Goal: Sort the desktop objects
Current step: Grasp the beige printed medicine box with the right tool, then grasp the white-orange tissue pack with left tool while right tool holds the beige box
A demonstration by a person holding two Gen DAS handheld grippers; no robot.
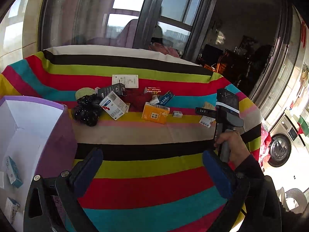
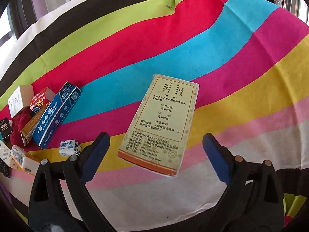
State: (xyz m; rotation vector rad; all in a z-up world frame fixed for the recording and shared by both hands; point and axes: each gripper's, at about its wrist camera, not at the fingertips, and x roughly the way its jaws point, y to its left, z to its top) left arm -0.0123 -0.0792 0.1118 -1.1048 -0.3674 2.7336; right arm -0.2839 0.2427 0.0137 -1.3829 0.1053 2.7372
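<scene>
My right gripper (image 2: 155, 138) is open and points down at a beige medicine box (image 2: 160, 123) with printed text, lying flat on the striped cloth (image 2: 212, 44). The box lies between and just ahead of the blue pads (image 2: 96, 154), which do not touch it. My left gripper (image 1: 152, 160) is open and empty above the cloth's near stripes. In the left wrist view a hand (image 1: 231, 147) holds the right gripper (image 1: 218, 110) over the beige box (image 1: 208, 105). A pile of small boxes includes an orange box (image 1: 155, 113) and a white-and-blue box (image 1: 114, 106).
A purple bin (image 1: 58, 135) with a white inside stands at the left and holds small boxes (image 1: 13, 172). A black beaded item (image 1: 87, 112), a blue toothpaste box (image 2: 56, 116), a red box (image 2: 40, 98) and a small white carton (image 2: 69, 147) lie nearby. Windows stand behind the table.
</scene>
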